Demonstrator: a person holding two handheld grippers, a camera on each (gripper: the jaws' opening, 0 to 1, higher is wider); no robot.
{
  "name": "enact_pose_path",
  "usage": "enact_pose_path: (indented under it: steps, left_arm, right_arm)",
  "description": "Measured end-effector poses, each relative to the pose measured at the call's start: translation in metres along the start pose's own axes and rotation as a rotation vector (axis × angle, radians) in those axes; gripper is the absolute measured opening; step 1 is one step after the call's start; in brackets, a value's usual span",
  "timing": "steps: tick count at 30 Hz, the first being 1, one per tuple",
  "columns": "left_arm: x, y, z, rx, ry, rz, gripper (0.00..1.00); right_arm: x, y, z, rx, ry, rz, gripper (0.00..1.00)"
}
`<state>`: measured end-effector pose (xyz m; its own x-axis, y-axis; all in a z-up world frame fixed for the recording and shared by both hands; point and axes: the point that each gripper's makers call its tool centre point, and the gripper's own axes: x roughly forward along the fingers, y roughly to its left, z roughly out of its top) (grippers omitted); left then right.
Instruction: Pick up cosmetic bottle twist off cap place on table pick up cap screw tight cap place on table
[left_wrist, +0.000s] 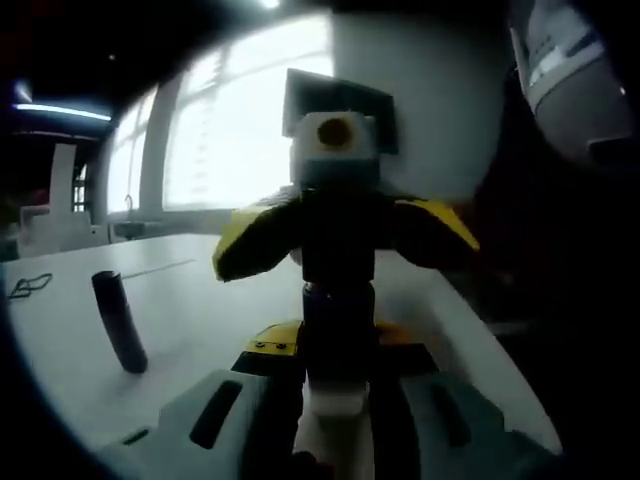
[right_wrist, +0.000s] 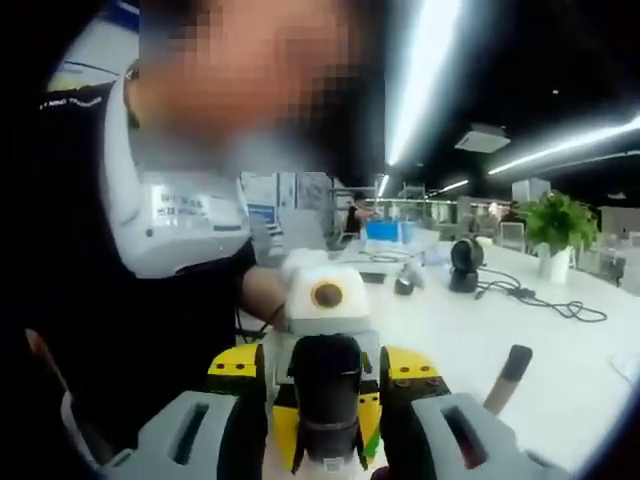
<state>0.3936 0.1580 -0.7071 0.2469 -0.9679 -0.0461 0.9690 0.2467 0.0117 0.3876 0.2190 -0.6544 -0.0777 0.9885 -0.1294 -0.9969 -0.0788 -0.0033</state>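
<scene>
Two grippers are meeting on one bottle (left_wrist: 338, 330) at lower centre of the left gripper view, left gripper (left_wrist: 335, 425) clamping its pale base. Right gripper view: right gripper (right_wrist: 328, 425) is pinching the dark cap (right_wrist: 326, 395), bottom centre.

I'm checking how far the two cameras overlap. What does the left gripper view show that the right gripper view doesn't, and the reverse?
Left gripper view: bright windows behind the table.

Right gripper view: a potted plant, a round black device, loose cables and ceiling light strips.

Both: the white table and the dark cosmetic bottle, clamped from opposite ends by the left tongs and the right tongs, each facing the other's camera.
</scene>
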Motion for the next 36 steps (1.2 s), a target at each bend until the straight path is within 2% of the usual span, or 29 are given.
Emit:
enact_pose_path:
  steps: [6, 8, 11, 12, 13, 17, 22, 24, 28, 29, 30, 31, 32, 33, 34, 35, 36]
  left_arm:
    - [0.0, 0.01, 0.0, 0.008, -0.003, 0.051, 0.14]
    - [0.0, 0.012, 0.0, 0.016, -0.005, 0.068, 0.14]
    - [0.0, 0.014, 0.0, 0.022, -0.005, 0.084, 0.14]
    - [0.0, 0.015, 0.0, 0.028, -0.005, 0.094, 0.14]
    - [0.0, 0.017, 0.0, 0.03, -0.006, 0.101, 0.14]
    - [-0.001, 0.018, 0.001, 0.038, -0.007, 0.109, 0.14]
    - [0.0, 0.018, 0.001, 0.039, -0.007, 0.114, 0.14]
    - [0.0, 0.018, 0.001, 0.039, -0.007, 0.114, 0.14]
    - [0.0, 0.018, 0.001, 0.037, -0.006, 0.115, 0.14]
    - [0.0, 0.018, 0.001, 0.038, -0.007, 0.115, 0.14]
    - [0.0, 0.018, 0.001, 0.038, -0.007, 0.114, 0.14]
    - [0.001, 0.018, 0.001, 0.04, -0.007, 0.113, 0.14]
    - [0.001, 0.018, 0.001, 0.04, -0.007, 0.114, 0.14]
    - [0.001, 0.018, 0.001, 0.039, -0.007, 0.114, 0.14]
    - [0.001, 0.018, 0.001, 0.043, -0.006, 0.115, 0.14]
    - [0.001, 0.019, 0.001, 0.054, -0.006, 0.118, 0.14]
    - [0.001, 0.019, 0.001, 0.055, -0.007, 0.12, 0.14]
  right_arm:
    - [-0.008, -0.016, 0.014, 0.024, -0.081, -0.181, 0.46]
    - [-0.01, -0.024, 0.019, 0.035, -0.105, -0.268, 0.46]
    - [-0.012, -0.029, 0.022, 0.026, -0.116, -0.375, 0.47]
    - [-0.013, -0.029, 0.02, 0.051, -0.104, -0.423, 0.47]
    - [-0.014, -0.029, 0.025, 0.031, -0.12, -0.455, 0.47]
    - [-0.019, -0.03, 0.029, 0.113, -0.169, -0.589, 0.45]
    - [-0.025, -0.035, 0.024, 0.075, -0.13, -0.778, 0.43]
    - [-0.027, -0.035, 0.025, 0.059, -0.138, -0.852, 0.41]
    - [-0.03, -0.034, 0.024, 0.064, -0.149, -0.982, 0.38]
    - [-0.032, -0.034, 0.02, 0.059, -0.122, -1.009, 0.37]
    - [-0.034, -0.035, 0.022, 0.054, -0.134, -1.05, 0.37]
    - [-0.039, -0.037, 0.02, 0.064, -0.137, -1.098, 0.35]
    - [-0.04, -0.037, 0.019, 0.083, -0.136, -1.114, 0.33]
    - [-0.041, -0.037, 0.023, 0.093, -0.179, -1.133, 0.33]
    - [-0.044, -0.036, 0.022, 0.107, -0.192, -1.165, 0.32]
    - [-0.044, -0.035, 0.023, 0.155, -0.239, -1.18, 0.33]
    - [-0.045, -0.034, 0.022, 0.17, -0.252, -1.199, 0.33]
